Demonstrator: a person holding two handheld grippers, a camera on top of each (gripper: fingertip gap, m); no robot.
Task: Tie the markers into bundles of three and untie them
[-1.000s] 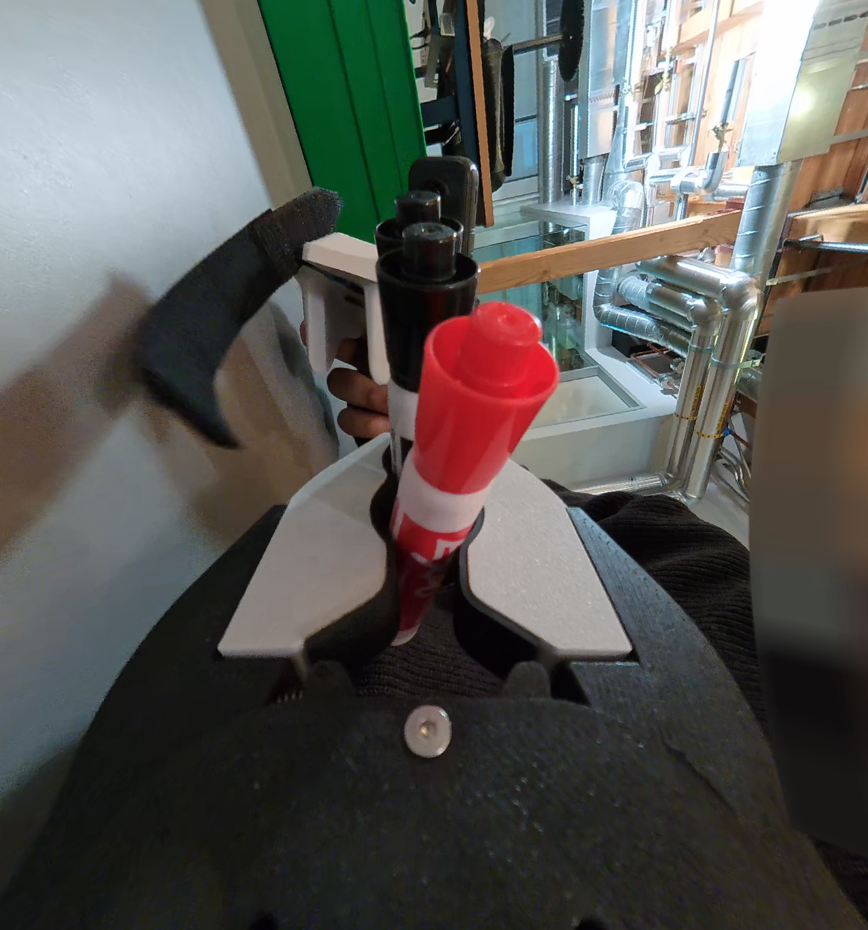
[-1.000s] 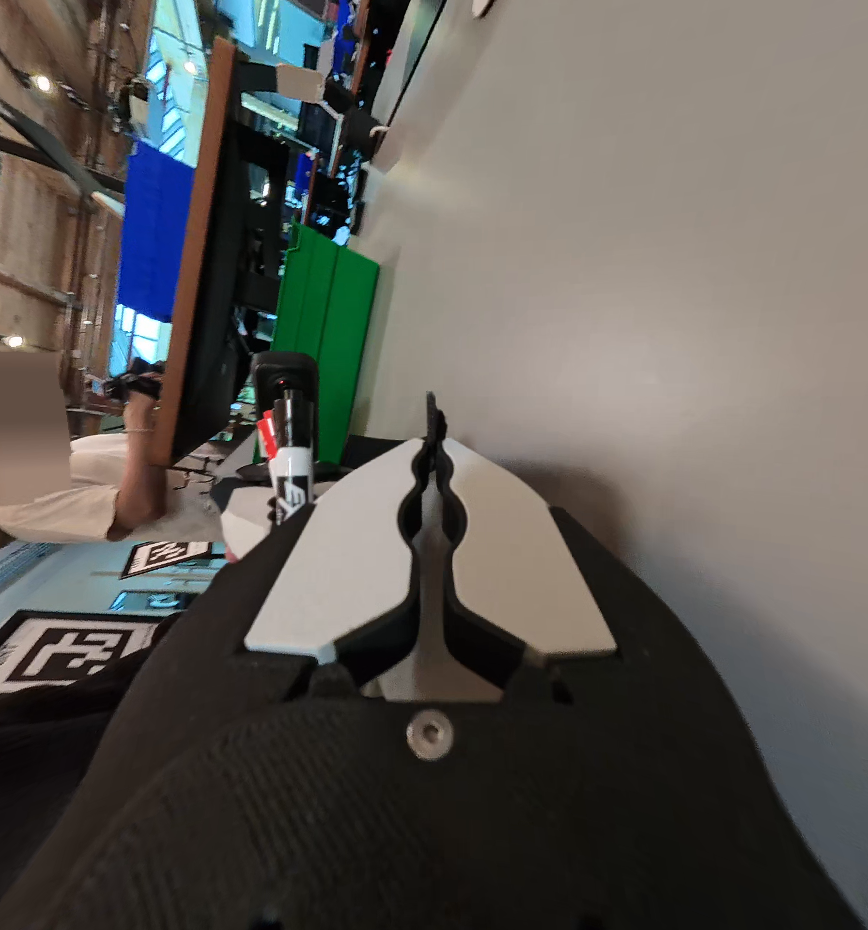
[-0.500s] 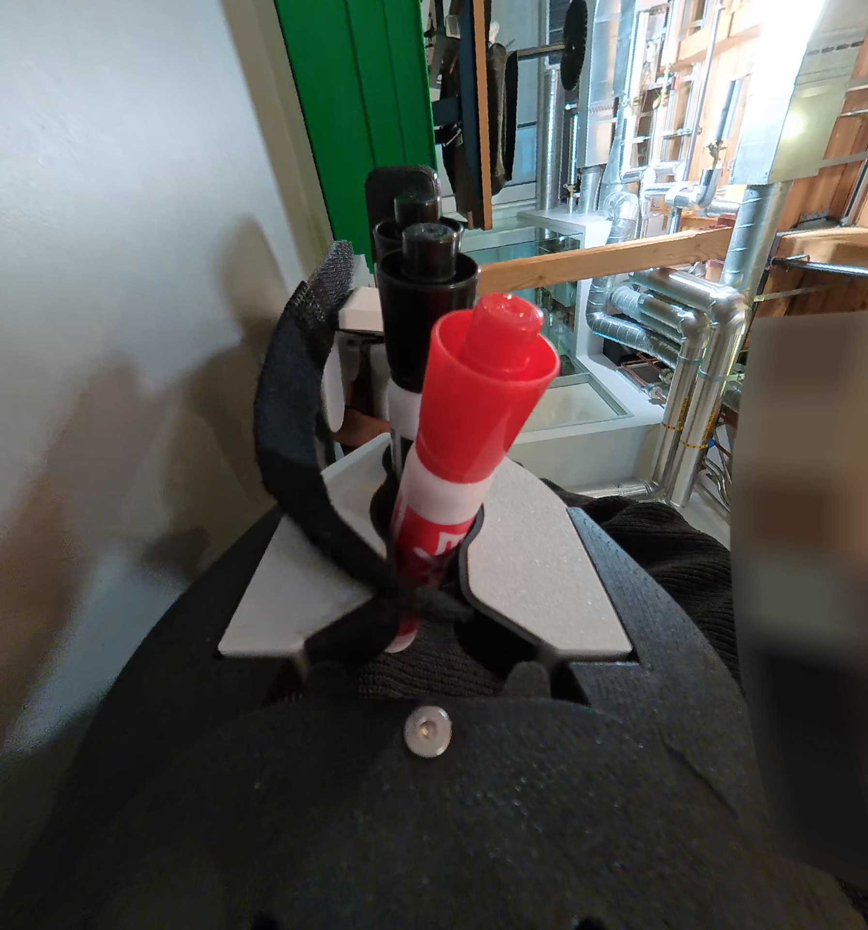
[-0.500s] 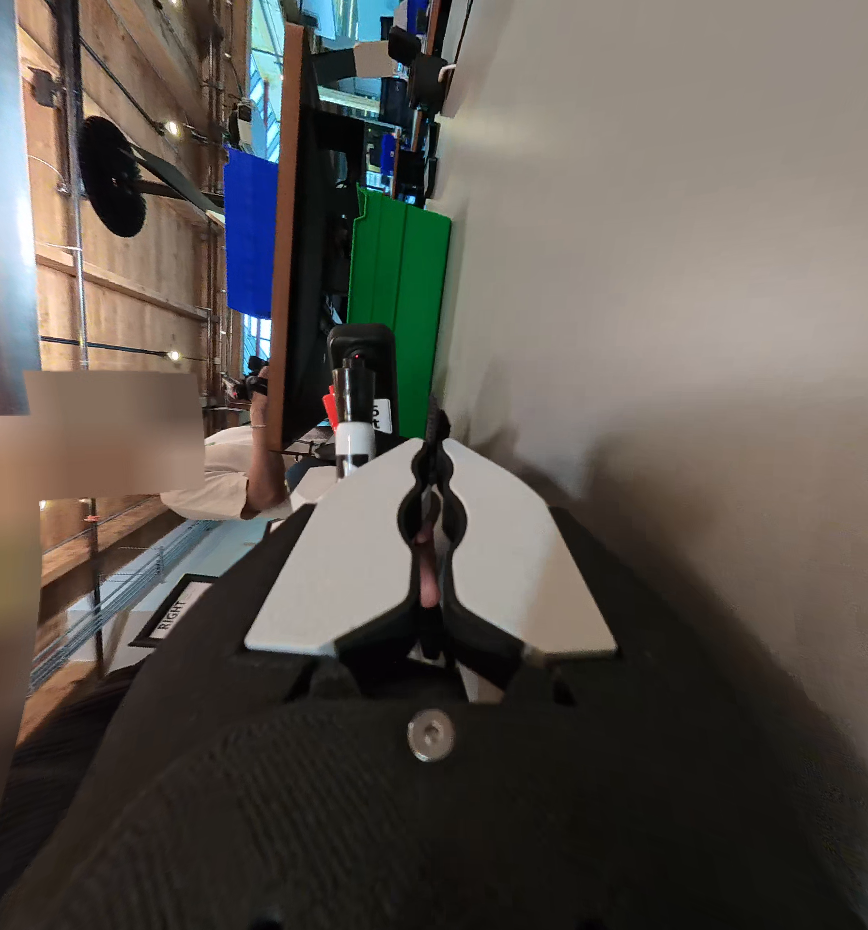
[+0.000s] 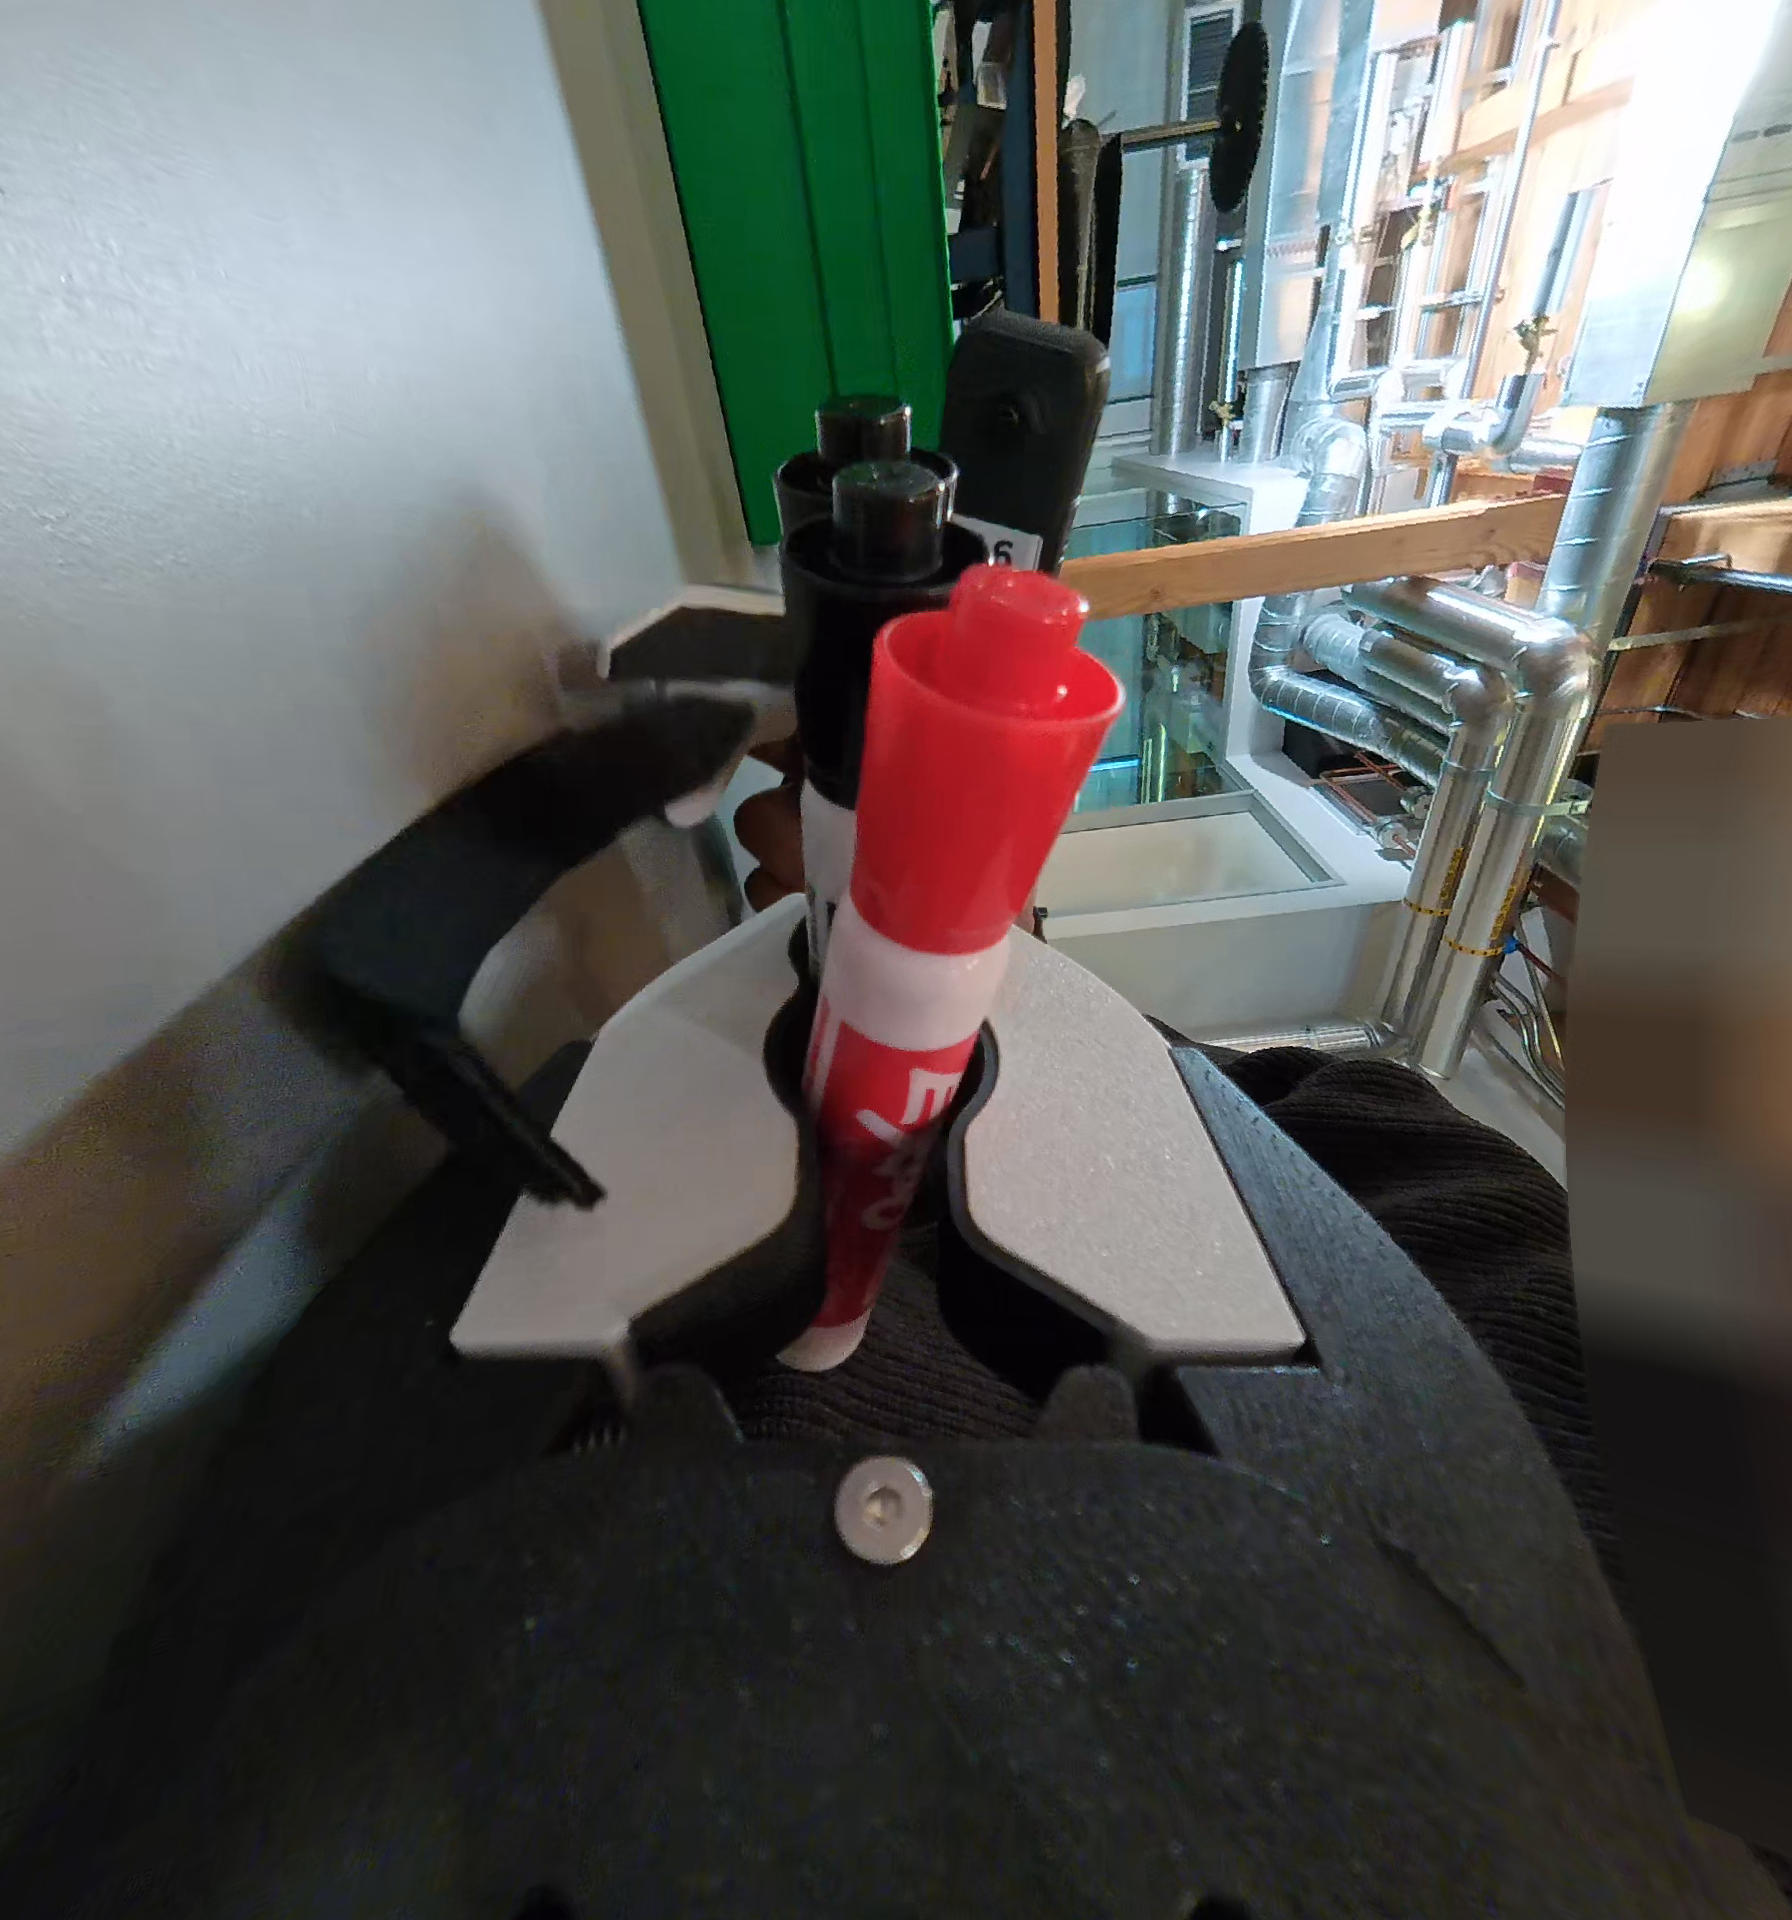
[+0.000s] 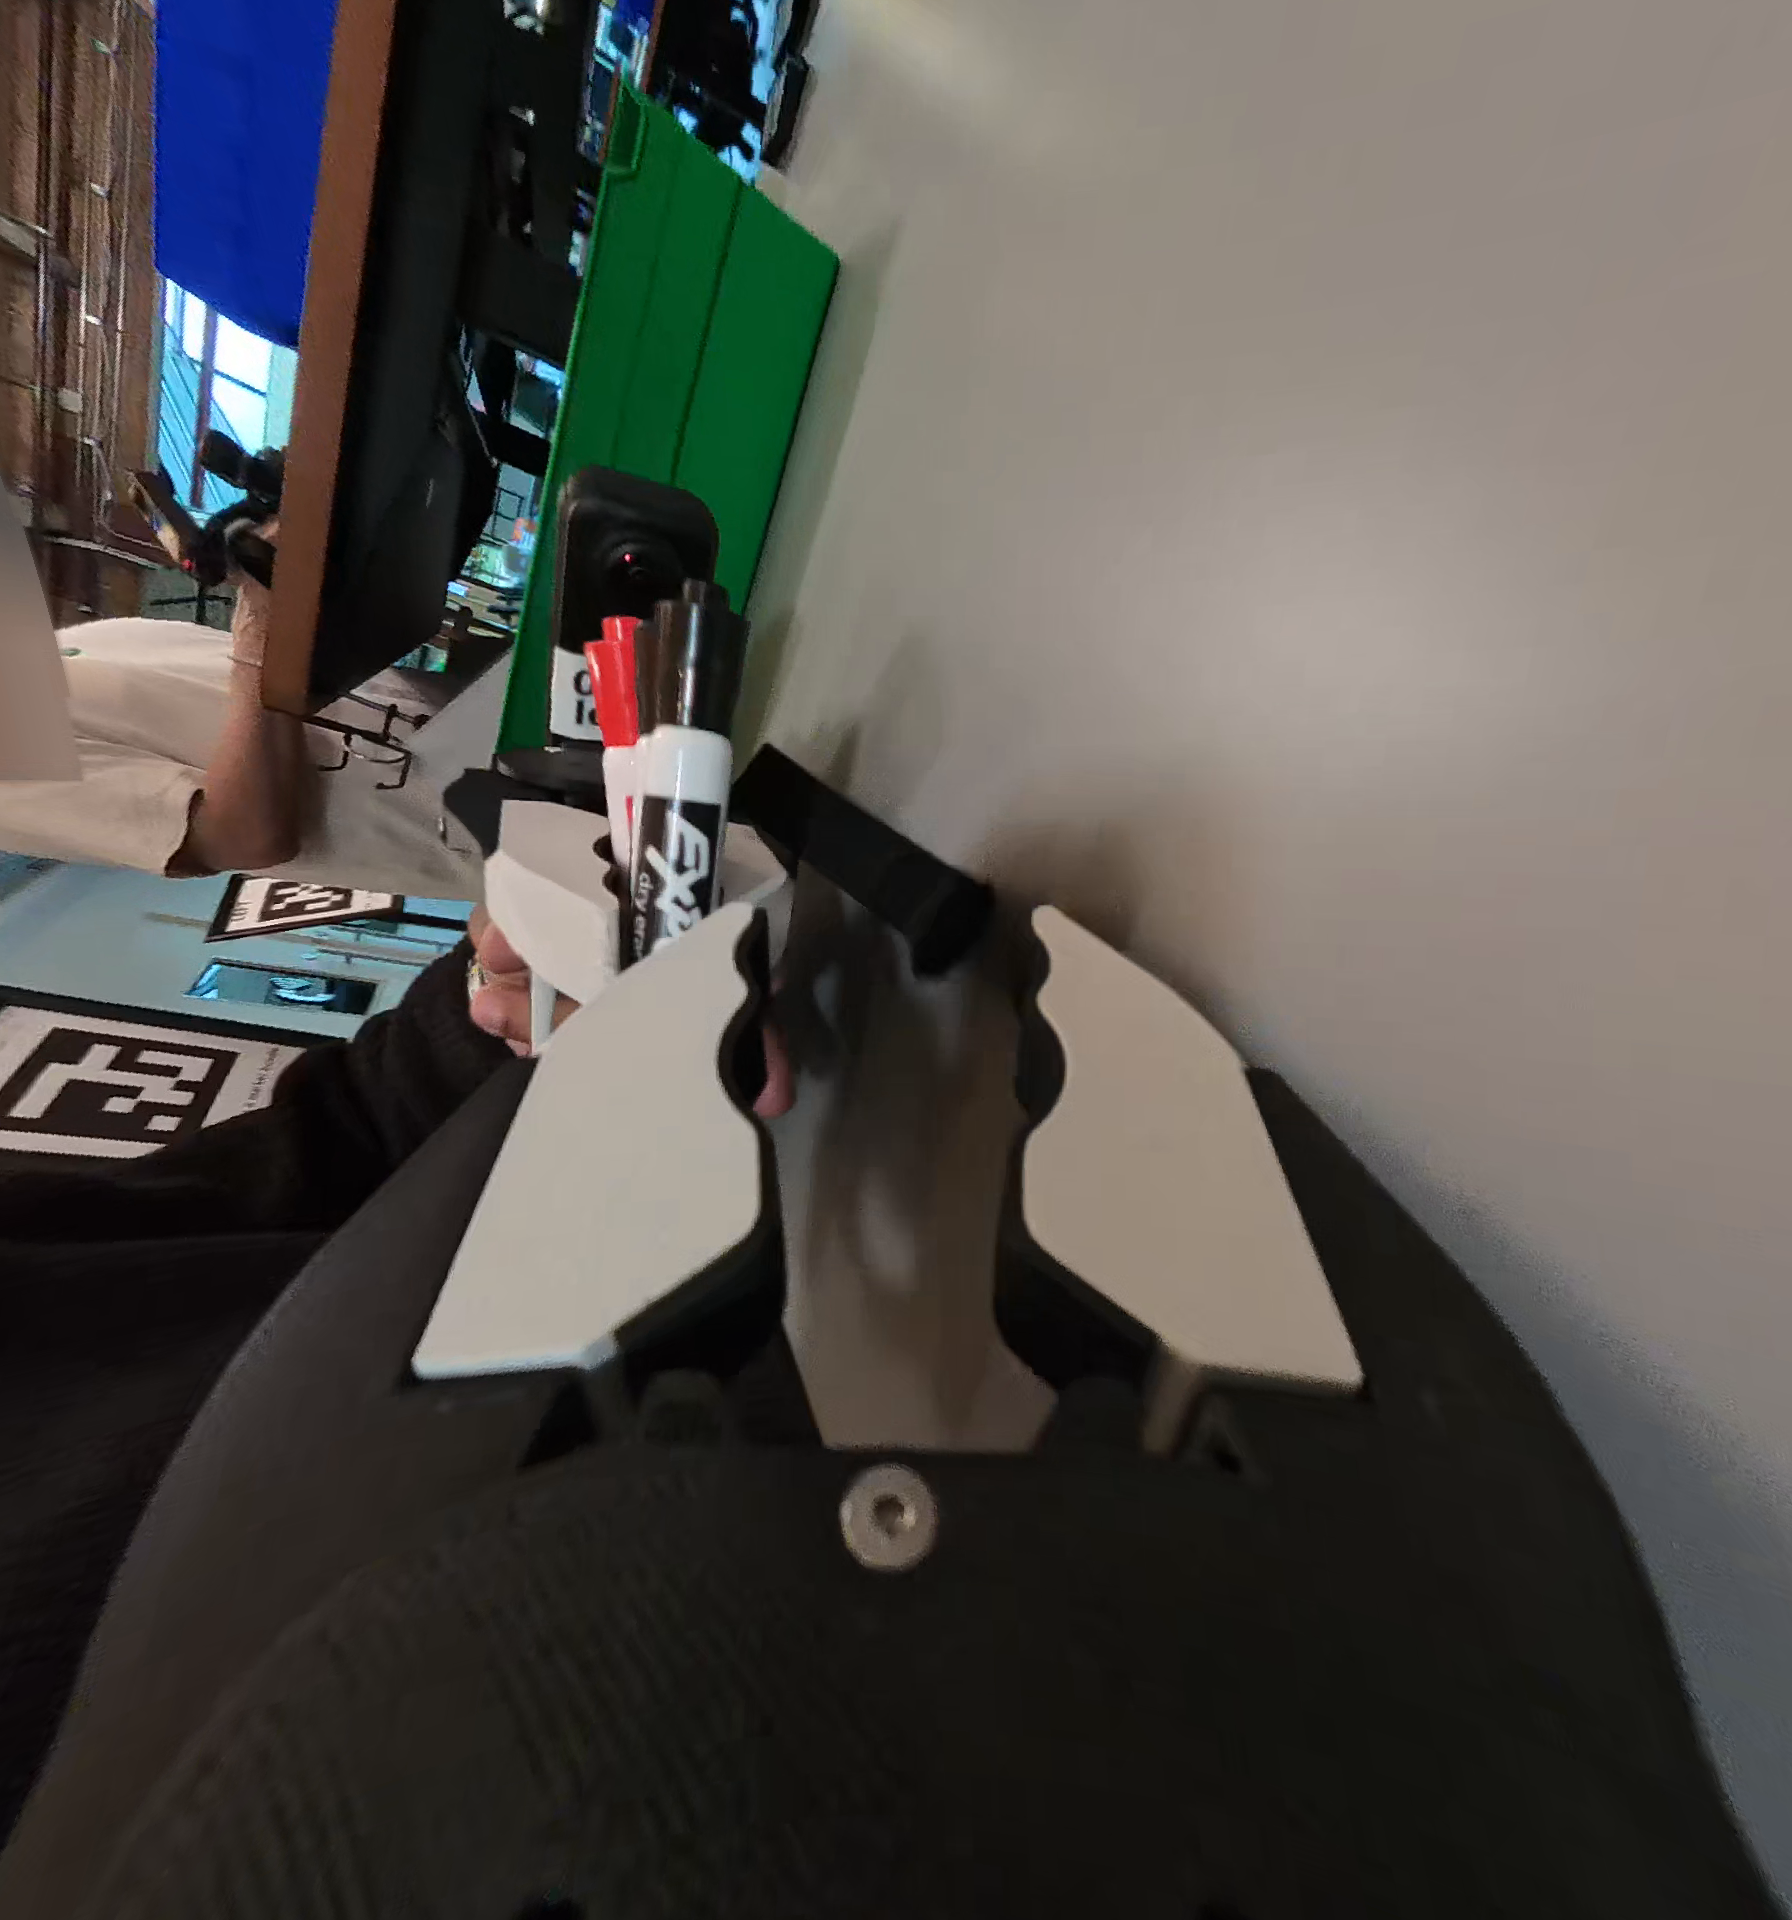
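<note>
My left gripper (image 5: 902, 935) is shut on three upright markers: a red marker (image 5: 965, 790) in front and two black markers (image 5: 861, 582) behind it. A black strap (image 5: 518, 862) curls out to the left of the left finger, blurred, and touches no marker. In the right wrist view my right gripper (image 6: 897, 925) is open and empty, with its jaws wide apart. The strap (image 6: 850, 852) lies just past its tips. Beyond it the left gripper (image 6: 653, 894) holds the black marker (image 6: 684, 821) and the red marker (image 6: 617, 696).
A white surface (image 5: 196, 416) runs close along one side of both grippers. A green panel (image 5: 819, 260) stands behind the markers. Metal pipes (image 5: 1443, 727) and a wooden rail (image 5: 1287, 551) are farther off. A person in a light shirt (image 6: 144, 727) is at the left. Left tips and right tips are each some 30 centimetres from the green panel (image 5: 819, 260).
My right gripper has opened and let go of the strap. The strap has swung away from the markers to the left. The right gripper has come closer to the markers.
</note>
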